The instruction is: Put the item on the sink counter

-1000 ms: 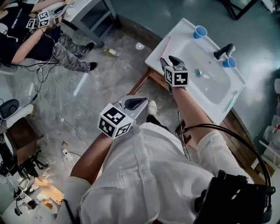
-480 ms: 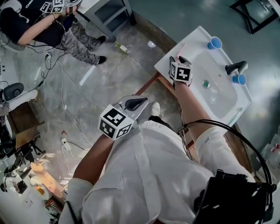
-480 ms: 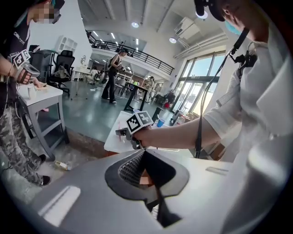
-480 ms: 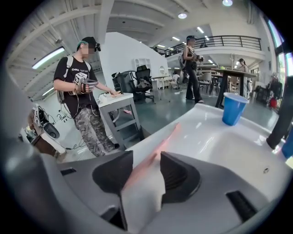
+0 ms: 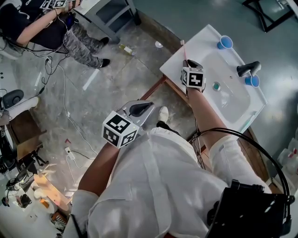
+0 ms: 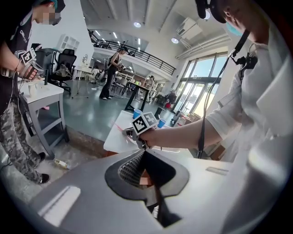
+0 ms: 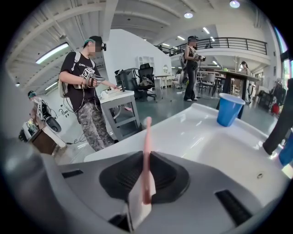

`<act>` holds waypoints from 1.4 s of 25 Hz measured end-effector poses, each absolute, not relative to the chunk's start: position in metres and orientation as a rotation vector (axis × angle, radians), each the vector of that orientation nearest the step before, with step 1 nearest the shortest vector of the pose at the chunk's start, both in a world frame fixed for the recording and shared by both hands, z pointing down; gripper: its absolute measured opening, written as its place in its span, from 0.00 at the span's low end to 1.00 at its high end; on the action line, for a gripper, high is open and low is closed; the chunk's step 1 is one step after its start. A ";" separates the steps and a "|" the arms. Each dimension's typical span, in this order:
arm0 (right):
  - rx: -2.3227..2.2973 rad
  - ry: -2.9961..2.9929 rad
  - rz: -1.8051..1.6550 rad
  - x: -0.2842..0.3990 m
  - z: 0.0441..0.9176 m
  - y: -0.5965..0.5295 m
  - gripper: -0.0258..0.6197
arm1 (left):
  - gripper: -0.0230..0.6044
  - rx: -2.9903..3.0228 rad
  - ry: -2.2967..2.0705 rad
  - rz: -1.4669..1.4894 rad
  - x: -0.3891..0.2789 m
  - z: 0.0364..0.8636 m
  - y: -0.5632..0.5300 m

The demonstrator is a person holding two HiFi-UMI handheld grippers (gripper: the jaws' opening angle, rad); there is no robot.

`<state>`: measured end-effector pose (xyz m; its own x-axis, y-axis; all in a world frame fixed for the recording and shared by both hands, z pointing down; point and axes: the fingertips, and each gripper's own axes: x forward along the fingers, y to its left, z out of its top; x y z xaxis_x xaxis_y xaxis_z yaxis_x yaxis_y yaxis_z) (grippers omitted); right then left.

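A thin pink toothbrush (image 7: 146,151) stands between the pads of my right gripper (image 7: 146,157), pointing away over the white sink counter (image 7: 192,132). The jaws are closing and the pads press on it. From the head view, the right gripper (image 5: 188,62) is at the counter's left edge (image 5: 195,42), with the pink toothbrush (image 5: 184,50) poking out beyond it. My left gripper (image 5: 139,109) hangs over the floor in front of my body, away from the sink. Its jaws (image 6: 144,153) are shut with nothing in them.
Two blue cups (image 5: 225,42) (image 5: 253,81) stand on the sink rim, either side of a black faucet (image 5: 247,68). The basin has a drain (image 5: 216,86). A seated person (image 5: 56,28) and a grey table (image 5: 111,11) are across the floor, with cables at left.
My right gripper has moved to the counter's left edge and its jaws have closed on the pink toothbrush. The left gripper has hardly moved.
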<state>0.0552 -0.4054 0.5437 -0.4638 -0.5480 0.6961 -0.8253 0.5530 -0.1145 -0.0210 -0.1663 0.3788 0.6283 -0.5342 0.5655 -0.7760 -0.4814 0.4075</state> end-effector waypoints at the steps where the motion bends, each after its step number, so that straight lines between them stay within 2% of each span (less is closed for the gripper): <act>1: 1.097 -2.182 0.591 0.057 0.542 -0.405 0.12 | 0.05 2.202 -1.017 0.481 -0.020 0.378 -0.167; 20: 1.125 -2.227 0.655 0.101 0.522 -0.361 0.11 | 0.04 2.285 -0.901 0.489 -0.010 0.371 -0.149; 35: 1.368 -2.162 0.689 0.120 0.492 -0.192 0.11 | 0.05 2.431 -0.679 0.483 -0.044 0.370 -0.027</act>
<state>0.1197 -0.1917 0.4920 -0.3798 -0.6698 0.6380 -0.9155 0.3709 -0.1555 -0.0438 -0.0265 0.3704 0.8062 -0.3585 0.4707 -0.5622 -0.7121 0.4205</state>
